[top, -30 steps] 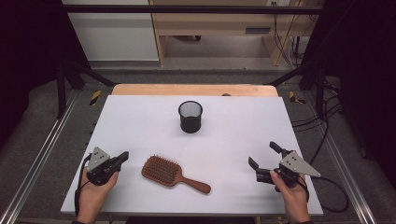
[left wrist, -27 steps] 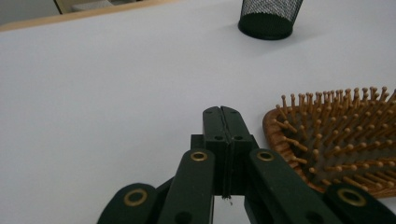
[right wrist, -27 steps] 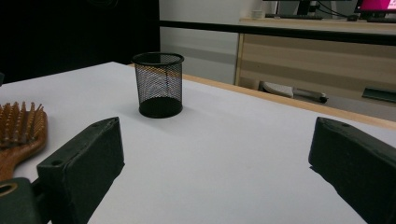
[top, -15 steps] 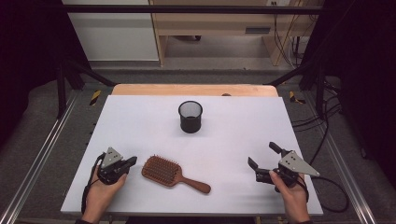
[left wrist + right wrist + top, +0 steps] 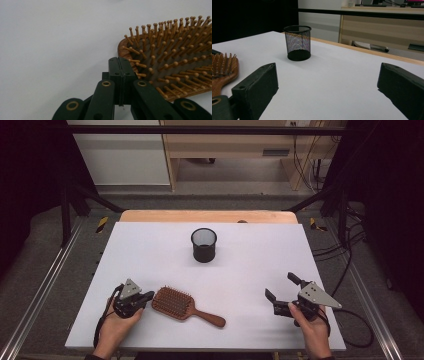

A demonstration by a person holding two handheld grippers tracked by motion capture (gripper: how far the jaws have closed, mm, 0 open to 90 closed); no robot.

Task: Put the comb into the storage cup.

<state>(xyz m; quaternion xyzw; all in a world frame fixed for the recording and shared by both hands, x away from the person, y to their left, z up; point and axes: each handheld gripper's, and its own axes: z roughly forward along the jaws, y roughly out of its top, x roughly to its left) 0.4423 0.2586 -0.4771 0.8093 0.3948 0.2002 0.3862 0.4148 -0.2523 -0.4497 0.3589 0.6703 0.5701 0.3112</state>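
A wooden paddle hairbrush lies bristles up on a white tabletop, near the front edge where the person sits, with its handle pointing away from the left gripper toward the right side. It is the landmark here. Just beside the rounded end of the brush head sits the left gripper, held low in the person's left hand; its jaws are pressed together with nothing between them, and in the left gripper view their tips are at the wooden rim of the brush head, touching it or very nearly so. Well off past the handle end of the brush, the right gripper rests in the person's right hand with its jaws standing wide apart and empty. Beyond the brush, toward the middle of the tabletop, a black mesh pen cup stands upright and looks empty. Judging by this, the work has barely begun: the brush is not yet lifted or gripped, the closed jaws seem only to have arrived at it, and any grasping, moving or placing, perhaps into the cup, is all left to do.
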